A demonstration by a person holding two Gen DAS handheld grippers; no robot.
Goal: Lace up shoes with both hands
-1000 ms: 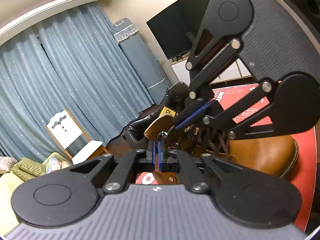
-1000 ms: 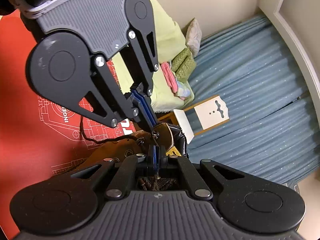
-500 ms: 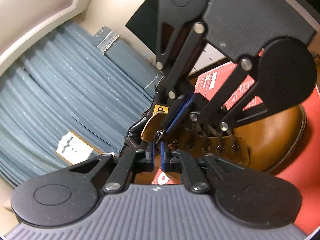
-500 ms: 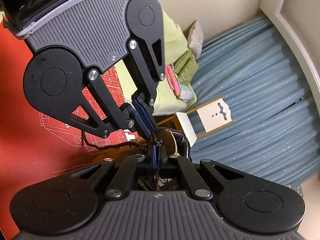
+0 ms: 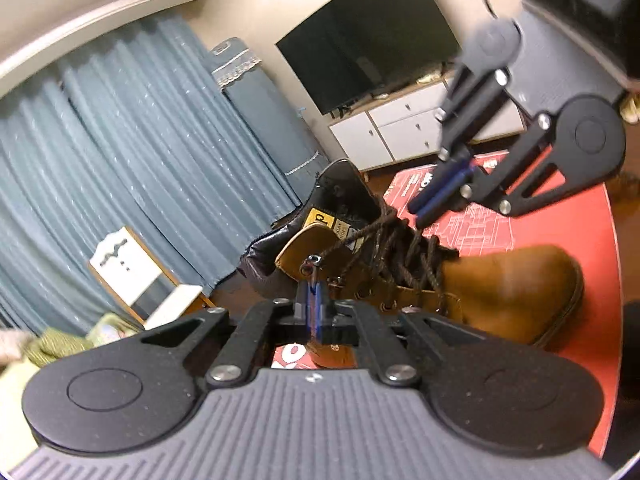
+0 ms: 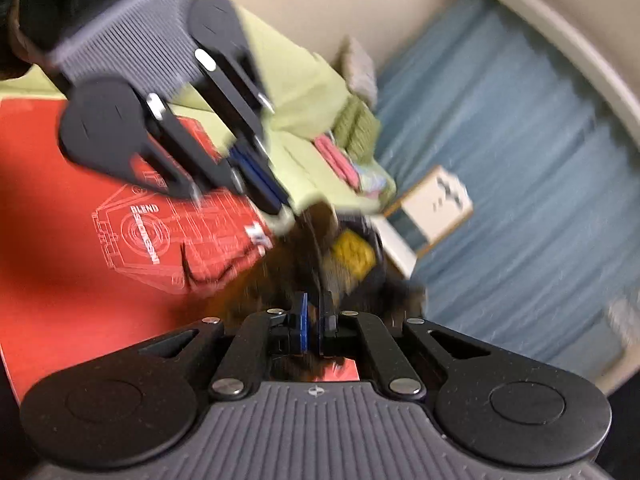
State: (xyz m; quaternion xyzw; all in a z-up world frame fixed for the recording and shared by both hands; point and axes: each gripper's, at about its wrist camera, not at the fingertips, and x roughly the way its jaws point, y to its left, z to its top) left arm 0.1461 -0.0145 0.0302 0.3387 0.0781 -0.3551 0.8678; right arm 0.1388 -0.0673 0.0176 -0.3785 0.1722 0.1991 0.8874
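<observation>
A tan leather boot (image 5: pixel 508 288) with a black collar lies on a red mat (image 5: pixel 560 232), toe to the right. Dark brown lace (image 5: pixel 404 248) criss-crosses its eyelets. My left gripper (image 5: pixel 312 300) is shut at the boot's upper flap, pinching a lace strand beside a metal hook (image 5: pixel 314 260). My right gripper (image 5: pixel 420 216) hovers above the boot's collar with its blue pads together. In the blurred right wrist view, the right gripper (image 6: pixel 314 316) has a dark lace strand running into its narrow gap. The left gripper (image 6: pixel 280 208) shows above the smeared boot (image 6: pixel 256 280).
Blue curtains (image 5: pixel 120 140), a small white chair (image 5: pixel 128 260), a wall TV (image 5: pixel 368 40) and a white cabinet (image 5: pixel 400 128) stand behind. Green bedding (image 6: pixel 300 92) with folded cloths lies beyond the mat (image 6: pixel 60 220).
My right gripper has pulled up and away from the boot's top hook, where both grippers were close together. The left gripper stays at the hook and has shut. The right view is now motion-blurred.
</observation>
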